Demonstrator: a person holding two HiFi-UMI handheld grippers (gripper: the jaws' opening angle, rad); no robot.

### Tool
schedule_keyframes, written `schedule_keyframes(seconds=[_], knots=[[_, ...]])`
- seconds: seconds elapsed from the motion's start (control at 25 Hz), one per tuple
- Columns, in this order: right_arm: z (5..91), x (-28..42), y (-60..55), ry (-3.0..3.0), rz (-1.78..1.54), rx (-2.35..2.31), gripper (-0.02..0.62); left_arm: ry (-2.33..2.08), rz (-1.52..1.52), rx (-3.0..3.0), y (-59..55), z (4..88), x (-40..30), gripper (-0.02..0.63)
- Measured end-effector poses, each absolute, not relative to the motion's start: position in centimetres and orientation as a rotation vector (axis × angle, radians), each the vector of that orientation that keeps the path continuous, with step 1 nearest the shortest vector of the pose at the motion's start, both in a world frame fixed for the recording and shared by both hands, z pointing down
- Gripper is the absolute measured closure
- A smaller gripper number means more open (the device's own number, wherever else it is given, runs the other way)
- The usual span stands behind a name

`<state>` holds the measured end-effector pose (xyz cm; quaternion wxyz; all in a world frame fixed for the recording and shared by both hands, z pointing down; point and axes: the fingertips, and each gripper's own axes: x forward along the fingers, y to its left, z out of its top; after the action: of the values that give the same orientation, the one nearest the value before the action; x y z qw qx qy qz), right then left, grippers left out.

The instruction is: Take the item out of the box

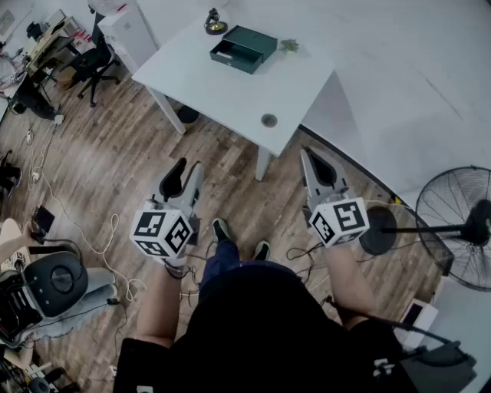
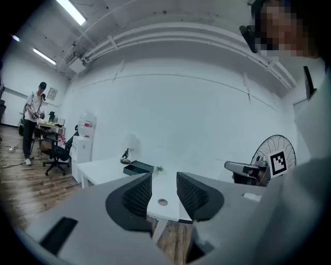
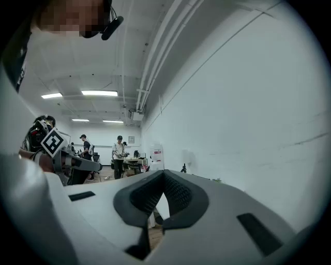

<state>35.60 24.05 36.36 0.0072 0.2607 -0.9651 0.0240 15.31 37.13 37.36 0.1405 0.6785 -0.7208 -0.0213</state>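
A dark green box [image 1: 244,48] with its drawer pulled out lies on the far part of the white table [image 1: 230,92]; it also shows small and distant in the left gripper view [image 2: 138,167]. What is inside cannot be made out. A small green thing [image 1: 289,46] lies on the table beside the box. Both grippers hang over the wooden floor, well short of the table. My left gripper [image 1: 186,175] [image 2: 164,182] is open, with only air between its pads. My right gripper [image 1: 316,160] [image 3: 163,177] is shut, tips touching, holding nothing.
A dark figurine [image 1: 215,23] stands behind the box, and a round cable hole [image 1: 268,120] sits near the table's front corner. A standing fan [image 1: 460,226] is at the right. An office chair [image 1: 96,65], a white cabinet [image 1: 126,31] and floor cables [image 1: 84,230] lie at the left.
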Motion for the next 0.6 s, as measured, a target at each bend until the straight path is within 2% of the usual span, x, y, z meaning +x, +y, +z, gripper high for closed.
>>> schedule_keyframes(seconds=[0.4, 0.6], knots=[[37.0, 33.3, 21.9, -3.005, 0.085, 0.854, 0.592, -2.064, -0.07, 1.983, 34.5, 37.7, 12.5, 0.459], [35.4, 31.4, 20.2, -3.022, 0.086, 0.945, 0.589, -2.136, -0.088, 2.009, 33.4, 34.8, 8.1, 0.459]])
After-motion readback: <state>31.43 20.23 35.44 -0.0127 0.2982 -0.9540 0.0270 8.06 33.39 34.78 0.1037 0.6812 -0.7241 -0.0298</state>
